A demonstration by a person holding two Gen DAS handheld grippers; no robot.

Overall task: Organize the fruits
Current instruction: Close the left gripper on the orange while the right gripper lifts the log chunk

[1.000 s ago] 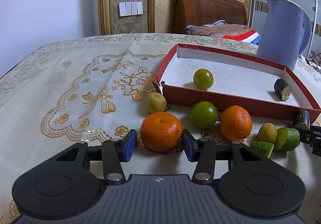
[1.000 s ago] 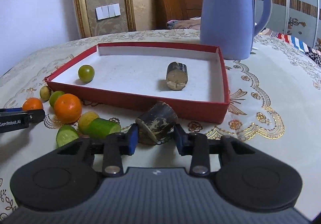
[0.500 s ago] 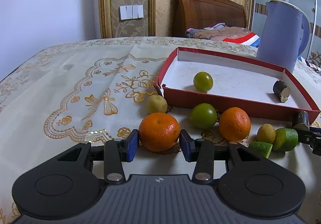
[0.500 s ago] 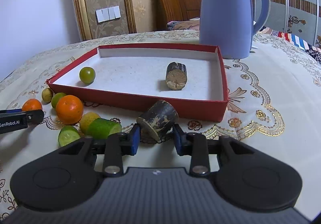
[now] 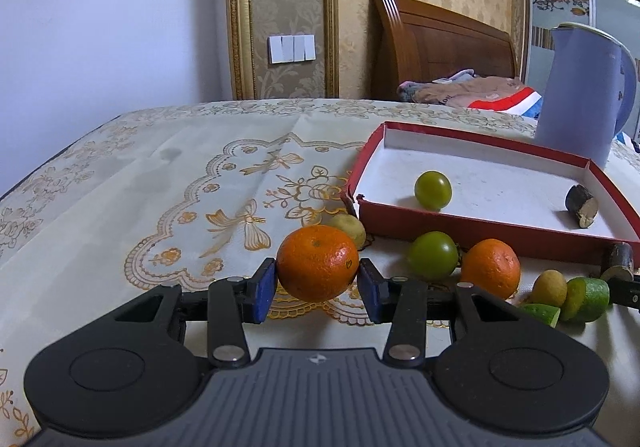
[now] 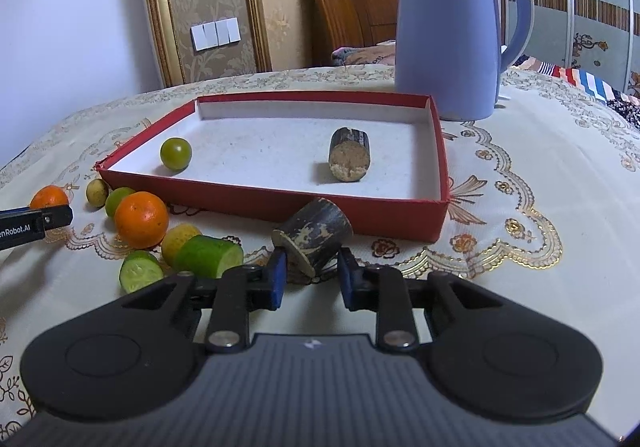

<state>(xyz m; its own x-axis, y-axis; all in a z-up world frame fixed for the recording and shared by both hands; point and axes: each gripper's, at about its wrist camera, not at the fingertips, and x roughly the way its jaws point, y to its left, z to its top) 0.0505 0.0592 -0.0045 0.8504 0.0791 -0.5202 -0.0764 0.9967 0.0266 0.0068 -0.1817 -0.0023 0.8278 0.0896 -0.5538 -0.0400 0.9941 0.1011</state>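
The left gripper (image 5: 318,285) has its fingers clamped on an orange (image 5: 318,263). The right gripper (image 6: 311,277) pinches a dark cane piece (image 6: 314,237) before the red tray (image 6: 280,201).

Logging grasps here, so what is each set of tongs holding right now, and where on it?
Left tongs pinch the orange at its sides. Right tongs clamp the dark cane piece across its barrel.

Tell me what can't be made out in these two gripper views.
- Left wrist view: the small yellow fruit is half hidden behind the held orange.
- Left wrist view: the right gripper is cut off by the picture's edge.
- Right wrist view: the left gripper is cropped, its label partly lost.
- Neither view shows the person's hands.
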